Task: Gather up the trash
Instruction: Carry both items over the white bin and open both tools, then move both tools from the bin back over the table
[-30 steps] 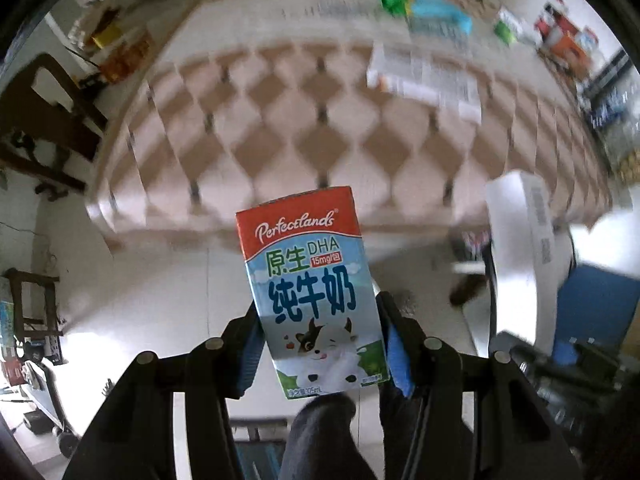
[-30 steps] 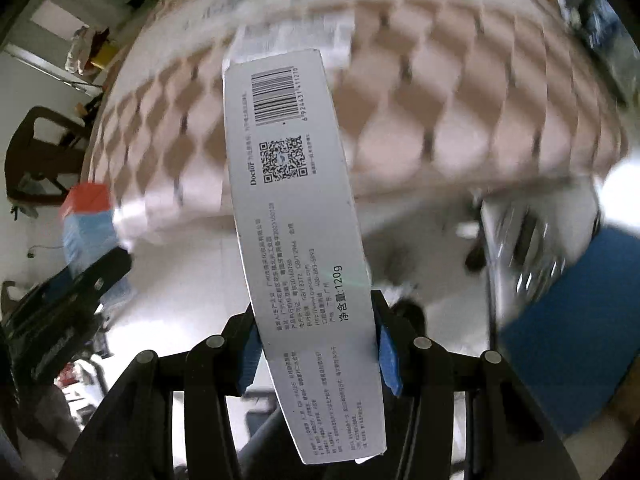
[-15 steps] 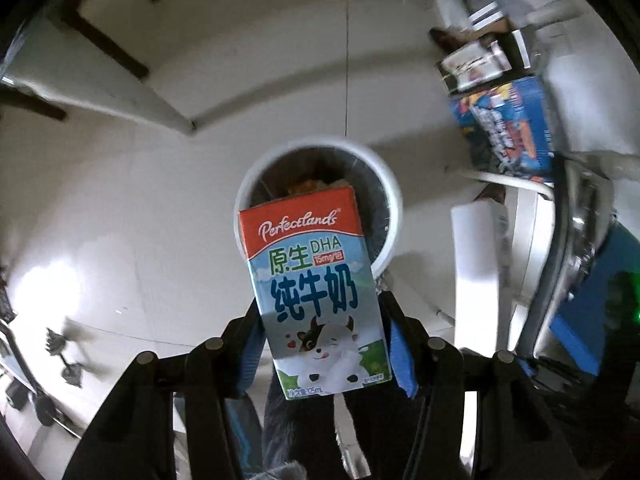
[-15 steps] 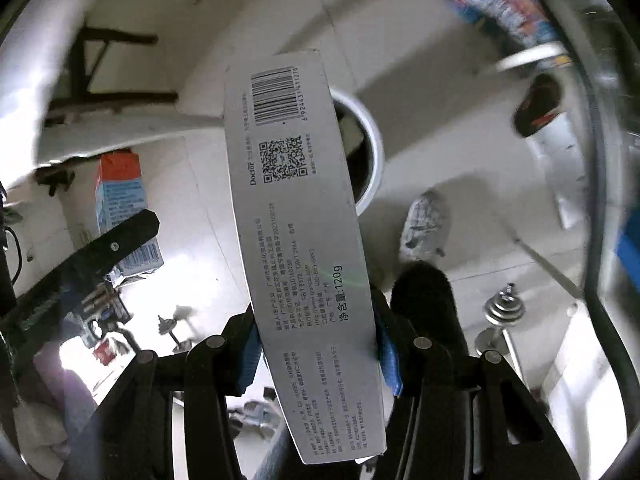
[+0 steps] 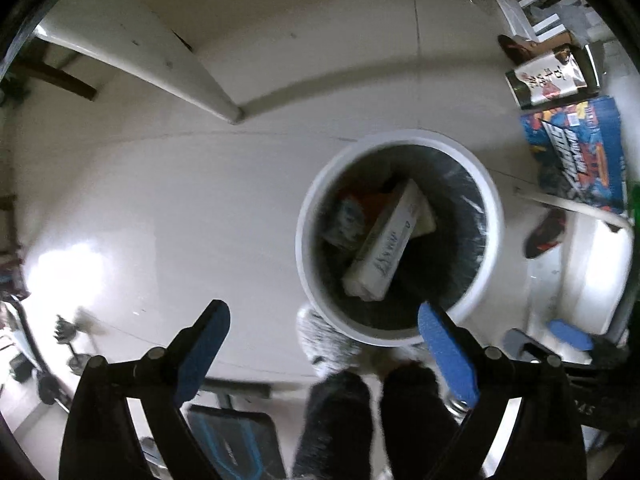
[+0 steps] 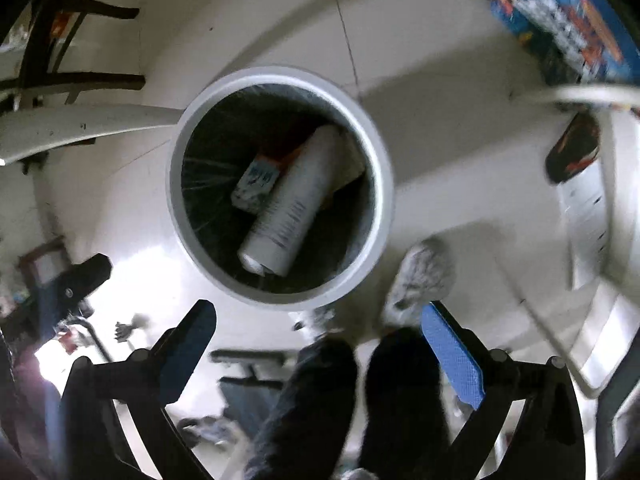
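Observation:
A round white trash bin with a dark liner stands on the pale floor below both grippers. Inside it lie the long white box and the milk carton, partly under the box. My left gripper hangs above the bin's near rim, its jaws opening wide with nothing between them. My right gripper hovers just short of the bin, jaws also opening wide and empty.
A person's dark trouser legs and grey slippers stand beside the bin. A blue printed box and a dark shoe lie on the floor to the right. A white table edge runs upper left.
Both grippers dropped from the tiled tabletop to the bin. The left let go of the milk carton and the right let go of the white box; both now lie in the bin.

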A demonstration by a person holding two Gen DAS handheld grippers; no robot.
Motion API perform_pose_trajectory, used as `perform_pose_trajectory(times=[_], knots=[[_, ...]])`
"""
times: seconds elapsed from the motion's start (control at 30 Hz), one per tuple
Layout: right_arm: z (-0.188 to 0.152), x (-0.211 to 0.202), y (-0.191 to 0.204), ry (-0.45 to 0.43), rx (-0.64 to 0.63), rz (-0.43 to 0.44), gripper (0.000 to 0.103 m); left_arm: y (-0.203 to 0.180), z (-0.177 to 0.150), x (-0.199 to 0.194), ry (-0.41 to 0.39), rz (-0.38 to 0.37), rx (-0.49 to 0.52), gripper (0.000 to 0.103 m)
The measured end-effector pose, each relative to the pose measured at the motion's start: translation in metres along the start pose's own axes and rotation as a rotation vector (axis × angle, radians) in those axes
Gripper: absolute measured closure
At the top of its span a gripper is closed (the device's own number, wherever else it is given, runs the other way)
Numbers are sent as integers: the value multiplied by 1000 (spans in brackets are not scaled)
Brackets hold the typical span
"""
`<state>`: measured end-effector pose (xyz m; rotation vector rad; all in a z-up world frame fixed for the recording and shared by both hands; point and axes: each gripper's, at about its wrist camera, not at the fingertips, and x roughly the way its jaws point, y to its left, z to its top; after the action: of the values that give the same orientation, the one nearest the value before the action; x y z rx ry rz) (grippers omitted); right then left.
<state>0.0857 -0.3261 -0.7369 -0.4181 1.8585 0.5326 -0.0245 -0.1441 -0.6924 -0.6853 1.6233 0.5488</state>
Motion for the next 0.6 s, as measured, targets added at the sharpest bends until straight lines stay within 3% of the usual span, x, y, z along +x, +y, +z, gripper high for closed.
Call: perform_pose_trajectory(times=[0.27, 0.47, 0.6], knots=[[-14, -32, 14, -114, -61, -184, 0, -4, -19, -22, -19, 20, 19, 7], [-19, -53, 17, -124, -58, -203, 0, -13, -27, -41, -22, 3, 31, 7], [-29, -74, 19, -133, -64, -216, 0, -15, -37, -68, -54, 31, 54, 7]])
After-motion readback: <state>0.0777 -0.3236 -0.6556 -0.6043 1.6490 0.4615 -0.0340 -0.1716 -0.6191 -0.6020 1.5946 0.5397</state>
